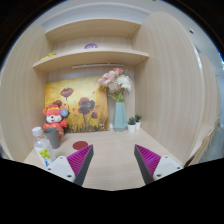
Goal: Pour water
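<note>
A clear plastic water bottle with a white cap stands on the light wooden table, just left of my left finger. A small dark red cup or bowl sits on the table just beyond the left finger's tip. My gripper is open and empty, its magenta pads wide apart over bare table. Nothing stands between the fingers.
At the table's back stand an orange stuffed toy, a flower painting, a pale blue vase with pink flowers and a small potted plant. Wooden shelves hang above. A wall closes the right side.
</note>
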Demonstrator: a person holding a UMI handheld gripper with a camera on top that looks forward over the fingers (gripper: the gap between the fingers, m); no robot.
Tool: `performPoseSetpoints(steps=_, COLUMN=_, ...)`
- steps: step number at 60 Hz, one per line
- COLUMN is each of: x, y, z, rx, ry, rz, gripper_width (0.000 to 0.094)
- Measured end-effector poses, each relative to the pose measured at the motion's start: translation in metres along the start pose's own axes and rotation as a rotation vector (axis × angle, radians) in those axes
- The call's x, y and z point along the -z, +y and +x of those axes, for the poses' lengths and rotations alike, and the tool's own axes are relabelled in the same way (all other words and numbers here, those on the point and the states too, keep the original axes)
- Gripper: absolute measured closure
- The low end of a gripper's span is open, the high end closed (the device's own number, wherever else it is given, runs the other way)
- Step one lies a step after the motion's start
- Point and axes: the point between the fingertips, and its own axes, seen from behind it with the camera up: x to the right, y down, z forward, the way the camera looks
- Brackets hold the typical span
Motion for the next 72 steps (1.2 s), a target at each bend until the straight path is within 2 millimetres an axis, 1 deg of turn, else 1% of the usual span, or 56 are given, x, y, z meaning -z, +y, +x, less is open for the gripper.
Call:
performPoseSetpoints(steps=5, x=0.013, y=0.018, z=-0.041, rx=0.011, ry=-0.075, rz=-0.011, gripper_width=0.0084)
performPoseSetpoints(steps=6, x=0.009, y=0.008, z=-0.033, rx=0.012, ry=-0.079, rz=-0.006, gripper_width=0.0083)
performPoseSetpoints(steps=7, x=0.017, y=0.023, z=-0.054, rx=0.019, ry=-0.103, rz=-0.015, gripper_width=0.0084)
performPoseSetpoints(steps=8, x=0.021, y=0.029, z=-0.068, rx=0.023, ry=-0.113, rz=-0.015, gripper_width=0.0083)
performPoseSetpoints(steps=14, x=0.035, y=0.052, z=-0.125, rx=0.041, ry=-0.169, rz=-0.007, gripper_width=0.0082)
performPoseSetpoints(steps=17, x=0.039, y=0.061, z=-0.154, rx=0.048, ry=-0.204, rz=-0.005, gripper_width=0.0083)
performPoseSetpoints(steps=23, x=0.04, y=0.072, z=-0.203, rx=0.065, ry=-0.265, rz=-0.011, gripper_width=0.0073)
performPoseSetpoints(steps=27, x=0.032, y=0.071, z=-0.222, rx=0.065, ry=-0.275, rz=0.009, gripper_width=0.0082)
performPoseSetpoints(steps=29, x=0.028, y=0.067, z=-0.228, rx=0.063, ry=-0.271, rz=0.014, gripper_width=0.0081)
performPoseSetpoints(steps=35, x=0.006, y=0.063, z=-0.243, rx=0.051, ry=-0.256, rz=0.03, gripper_width=0.0083)
performPoseSetpoints(steps=38, x=-0.007, y=0.064, z=-0.249, rx=0.057, ry=-0.25, rz=0.025, gripper_width=0.0089)
performPoseSetpoints(steps=43, x=-0.028, y=0.064, z=-0.251, rx=0.059, ry=-0.225, rz=0.039, gripper_width=0.0125)
performPoseSetpoints(steps=49, x=-0.046, y=0.062, z=-0.253, rx=0.071, ry=-0.207, rz=0.05, gripper_width=0.015)
performPoseSetpoints(steps=52, x=-0.053, y=0.061, z=-0.256, rx=0.074, ry=-0.207, rz=0.052, gripper_width=0.0199)
performPoseSetpoints(steps=56, x=-0.059, y=0.061, z=-0.262, rx=0.068, ry=-0.223, rz=0.052, gripper_width=0.0278)
performPoseSetpoints(steps=59, x=-0.062, y=0.06, z=-0.268, rx=0.069, ry=-0.242, rz=0.057, gripper_width=0.038)
performPoseSetpoints(steps=63, x=-0.062, y=0.059, z=-0.268, rx=0.085, ry=-0.233, rz=0.069, gripper_width=0.0398)
performPoseSetpoints(steps=64, x=-0.062, y=0.057, z=-0.271, rx=0.089, ry=-0.227, rz=0.071, gripper_width=0.0401)
performPoseSetpoints(steps=65, x=-0.062, y=0.057, z=-0.271, rx=0.094, ry=-0.227, rz=0.075, gripper_width=0.0427)
performPoseSetpoints(steps=69, x=-0.062, y=0.058, z=-0.269, rx=0.103, ry=-0.218, rz=0.086, gripper_width=0.0471)
performPoseSetpoints(steps=71, x=-0.062, y=0.058, z=-0.271, rx=0.106, ry=-0.221, rz=0.091, gripper_width=0.0496)
performPoseSetpoints(steps=72, x=-0.062, y=0.058, z=-0.272, rx=0.107, ry=-0.225, rz=0.092, gripper_width=0.0524)
